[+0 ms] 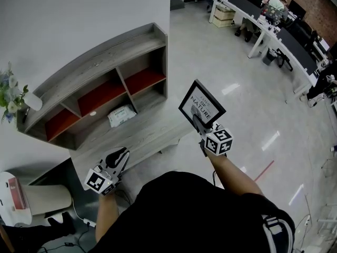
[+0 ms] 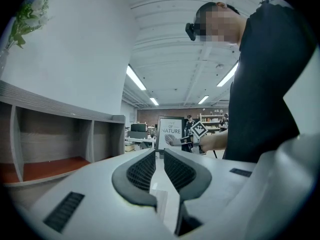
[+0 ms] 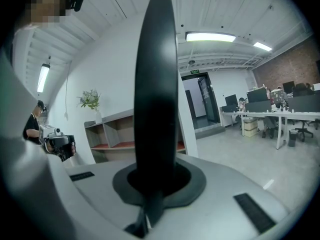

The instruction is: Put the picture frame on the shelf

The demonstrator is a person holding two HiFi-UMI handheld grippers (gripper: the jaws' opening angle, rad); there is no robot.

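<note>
Right gripper view, jaws clamped on picture frame (image 3: 156,84)

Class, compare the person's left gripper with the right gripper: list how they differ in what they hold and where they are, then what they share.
The right gripper's fingers are closed on the lower edge of the picture frame; the left gripper's fingers are closed on nothing. The left gripper points at the lower ledge of the shelf; the right gripper is out past the shelf's right end, over the floor. Shared: both are hand-held, with fingers together.
</note>
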